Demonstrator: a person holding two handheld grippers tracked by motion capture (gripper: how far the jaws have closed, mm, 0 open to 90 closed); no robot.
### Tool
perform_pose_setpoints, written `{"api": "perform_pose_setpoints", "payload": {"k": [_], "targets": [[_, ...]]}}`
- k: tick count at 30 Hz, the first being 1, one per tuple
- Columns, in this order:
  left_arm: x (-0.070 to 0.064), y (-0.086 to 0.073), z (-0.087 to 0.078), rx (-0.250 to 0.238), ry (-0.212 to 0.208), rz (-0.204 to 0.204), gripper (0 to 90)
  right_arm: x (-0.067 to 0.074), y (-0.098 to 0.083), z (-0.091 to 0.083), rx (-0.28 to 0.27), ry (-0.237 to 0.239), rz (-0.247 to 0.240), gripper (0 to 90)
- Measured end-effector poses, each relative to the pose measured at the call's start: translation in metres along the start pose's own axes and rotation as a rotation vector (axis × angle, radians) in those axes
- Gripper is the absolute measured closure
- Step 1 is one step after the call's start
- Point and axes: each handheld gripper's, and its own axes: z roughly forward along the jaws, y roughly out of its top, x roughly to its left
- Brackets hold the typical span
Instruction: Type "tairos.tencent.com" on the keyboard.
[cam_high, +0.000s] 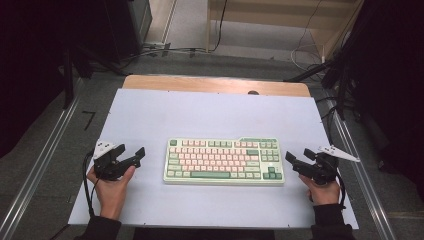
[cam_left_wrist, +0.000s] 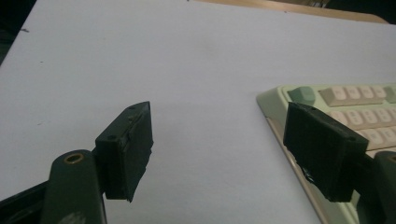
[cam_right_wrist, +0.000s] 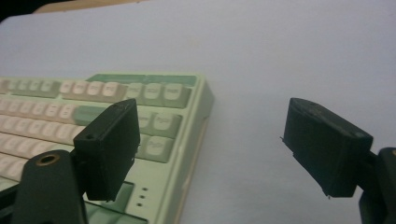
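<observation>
At the middle of the white mat (cam_high: 150, 115), the keyboard (cam_high: 223, 161) lies with its long axis running from 9 to 3 o'clock. Your left gripper (cam_high: 131, 154) sits just off its 9 o'clock end, your right gripper (cam_high: 299, 157) just off its 3 o'clock end, about equally near. Both stand with jaws wide apart and empty, so each end lies inward from its own hand.
</observation>
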Motion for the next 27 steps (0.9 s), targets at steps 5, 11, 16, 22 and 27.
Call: {"api": "perform_pose_setpoints", "payload": {"k": [5,11,16,22,27], "targets": [[-0.012,0.001,0.002,-0.002,-0.044,0.006,24.8,0.009,0.004,-0.001,-0.015,0.124,0.078,11.8],[-0.023,0.003,0.005,-0.015,-0.088,0.003,24.8,0.037,0.007,-0.003,-0.009,0.164,0.01,5.2],[-0.03,0.004,0.008,-0.007,-0.118,0.008,25.5,0.055,0.003,0.006,0.006,0.151,-0.081,10.1],[-0.047,0.006,0.01,-0.014,-0.157,0.041,29.1,0.059,0.001,0.008,0.019,0.15,-0.102,22.0],[-0.057,0.006,0.016,-0.002,-0.192,0.069,37.2,0.058,0.0,0.011,0.025,0.149,-0.101,23.0]]}}
